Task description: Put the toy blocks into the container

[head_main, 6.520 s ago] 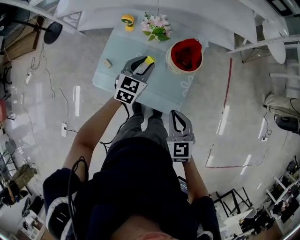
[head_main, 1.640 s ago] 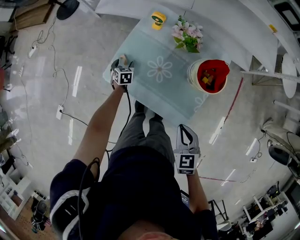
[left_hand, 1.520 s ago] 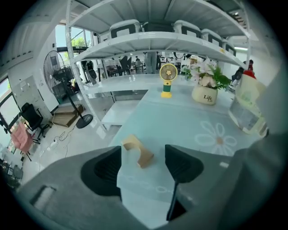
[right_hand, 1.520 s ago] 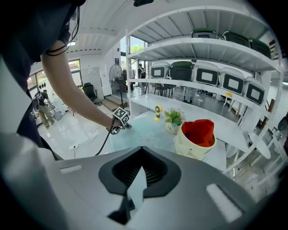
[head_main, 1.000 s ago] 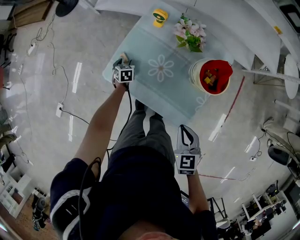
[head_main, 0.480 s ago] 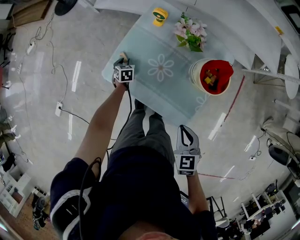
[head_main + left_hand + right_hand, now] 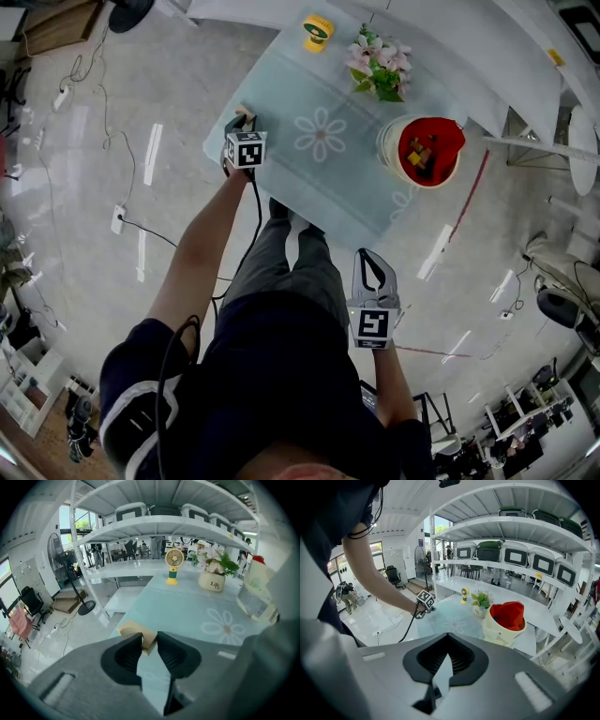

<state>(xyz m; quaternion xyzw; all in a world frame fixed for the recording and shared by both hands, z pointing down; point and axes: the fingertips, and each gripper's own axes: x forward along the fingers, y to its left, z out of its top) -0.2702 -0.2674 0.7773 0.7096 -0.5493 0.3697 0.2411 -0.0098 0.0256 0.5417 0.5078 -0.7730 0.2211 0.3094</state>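
1. The toy block (image 7: 247, 114) (image 7: 137, 631), a tan wooden piece, lies at the left corner of the pale table (image 7: 281, 173), upper left of centre in the head view.
2. The left gripper (image 7: 246, 122) (image 7: 149, 640) is down over that corner. Its jaws are closing, with only a narrow gap left, and their tips meet the block on either side (the near end of the block is caught between them; the rest reaches beyond the tips).
3. The container (image 7: 386, 141) (image 7: 501, 630), a cream bucket with a red lining, stands at the table's right edge, well apart from the block. Small coloured blocks (image 7: 418, 156) already lie inside it.
4. Between block and container, a white daisy print (image 7: 320, 141) marks the tabletop.
5. At the far edge of the table stand a potted plant with pink flowers (image 7: 377, 67) (image 7: 214, 571) and, to its left, a small yellow fan (image 7: 317, 30) (image 7: 174, 564).
6. The right gripper (image 7: 367, 258) (image 7: 447, 639) is held low in the head view, off the table and near the person's lap. Its jaws are together with nothing between them.
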